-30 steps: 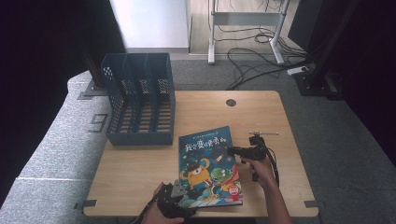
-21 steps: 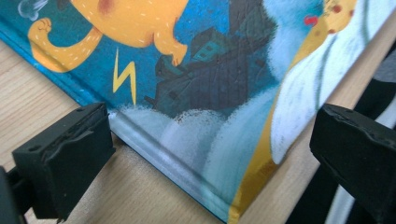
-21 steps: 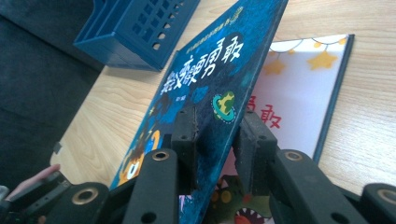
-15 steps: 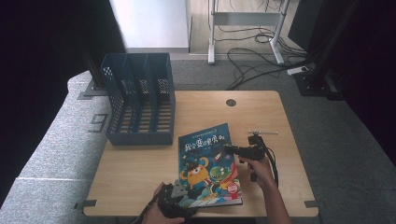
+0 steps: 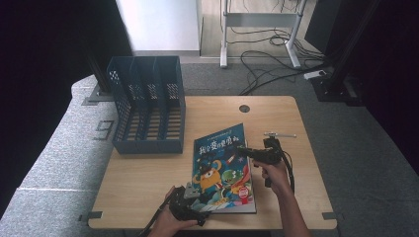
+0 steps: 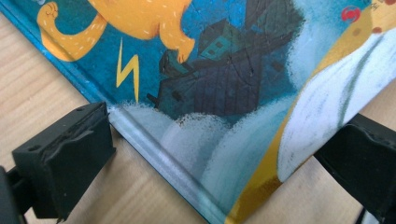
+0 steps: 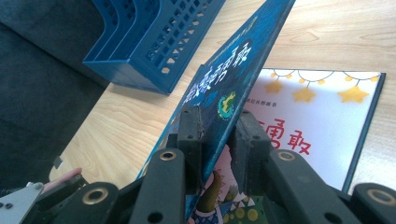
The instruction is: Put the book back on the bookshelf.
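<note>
A blue picture book (image 5: 222, 168) with a cartoon monster cover lies on the wooden table (image 5: 148, 187). My right gripper (image 5: 242, 149) is at its right edge. In the right gripper view the jaws (image 7: 217, 121) have just been closing, and the pads now pinch the cover's edge (image 7: 224, 79), which is tilted up. A white surface (image 7: 317, 121) with yellow stars and red characters shows under it; whether it is a page or a second book I cannot tell. My left gripper (image 5: 193, 193) stands open at the near-left corner, which lies between the jaws (image 6: 224, 135) in the left gripper view.
A blue slotted file rack (image 5: 148, 106) stands at the table's back left and also shows as the rack (image 7: 154, 42) in the right gripper view. A thin pen-like object (image 5: 280, 134) lies right of the book, beyond a round cable hole (image 5: 244, 108). Cables lie on the floor behind.
Both hands and the book stay nearly where they were in the high view; no clear shift shows.
</note>
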Tool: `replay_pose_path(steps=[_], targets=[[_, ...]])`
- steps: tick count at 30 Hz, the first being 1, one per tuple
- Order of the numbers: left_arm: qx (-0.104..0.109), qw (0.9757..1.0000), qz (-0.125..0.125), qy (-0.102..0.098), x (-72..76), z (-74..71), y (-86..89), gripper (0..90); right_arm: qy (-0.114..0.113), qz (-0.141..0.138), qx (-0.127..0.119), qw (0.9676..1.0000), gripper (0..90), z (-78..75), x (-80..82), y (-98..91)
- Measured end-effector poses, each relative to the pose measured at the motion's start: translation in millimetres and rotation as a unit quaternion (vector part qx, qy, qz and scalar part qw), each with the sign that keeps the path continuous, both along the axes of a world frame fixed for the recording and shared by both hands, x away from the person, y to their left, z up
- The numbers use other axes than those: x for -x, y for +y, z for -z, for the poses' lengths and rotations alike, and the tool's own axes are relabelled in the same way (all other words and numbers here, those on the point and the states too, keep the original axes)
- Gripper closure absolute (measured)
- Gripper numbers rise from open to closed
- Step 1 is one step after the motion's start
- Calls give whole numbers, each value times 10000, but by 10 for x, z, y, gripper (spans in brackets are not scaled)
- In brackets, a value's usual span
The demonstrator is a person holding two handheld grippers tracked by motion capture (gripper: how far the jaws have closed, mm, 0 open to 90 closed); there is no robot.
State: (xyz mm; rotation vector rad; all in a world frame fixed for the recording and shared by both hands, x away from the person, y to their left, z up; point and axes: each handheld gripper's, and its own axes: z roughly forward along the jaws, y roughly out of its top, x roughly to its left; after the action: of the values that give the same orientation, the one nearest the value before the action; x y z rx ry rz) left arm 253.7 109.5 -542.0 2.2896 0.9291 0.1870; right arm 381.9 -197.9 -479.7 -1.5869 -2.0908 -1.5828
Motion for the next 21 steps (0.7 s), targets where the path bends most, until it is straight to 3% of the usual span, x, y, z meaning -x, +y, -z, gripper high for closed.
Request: replay_pose_path(steps=[5,9,17,21], targets=[[-38,10000,37,27,-59,-10,-11,0,87,-29,117,9999,735,-36,-72,12],[-37,9999,95,93,-124,-20,-7,0,162,-176,359,9991,708,-64,-136,78],[5,9999,69,123,-176,-21,-9,0,250,-207,416,9986,716,-88,-238,142],[43,9999,44,147,-198,-20,-3,0,155,-222,401,9988,735,-140,-237,176]])
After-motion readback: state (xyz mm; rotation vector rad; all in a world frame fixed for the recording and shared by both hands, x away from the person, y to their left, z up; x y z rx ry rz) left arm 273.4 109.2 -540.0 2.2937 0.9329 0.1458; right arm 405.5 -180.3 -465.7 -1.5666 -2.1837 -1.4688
